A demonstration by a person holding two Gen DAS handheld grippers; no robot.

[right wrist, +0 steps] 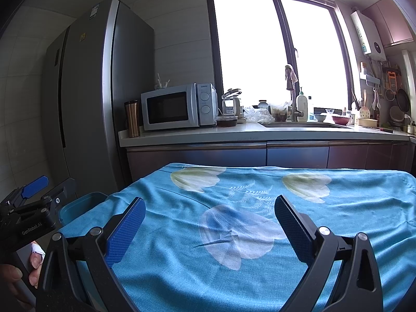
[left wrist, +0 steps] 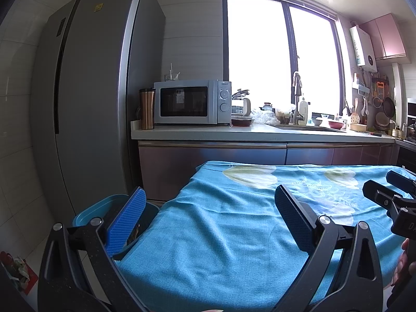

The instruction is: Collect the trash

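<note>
"GenRobot.AI" left gripper (right wrist: 39,189), "Galanz" microwave (right wrist: 179,106)

"Galanz" stands on the microwave (right wrist: 179,106); "GenRobot.AI" on the left claw's (right wrist: 35,187) body.

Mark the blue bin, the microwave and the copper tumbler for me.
blue bin (left wrist: 88,212): left wrist view, near rim.
microwave (left wrist: 184,101): left wrist view, door glass.
copper tumbler (right wrist: 132,119): right wrist view, body.
</note>
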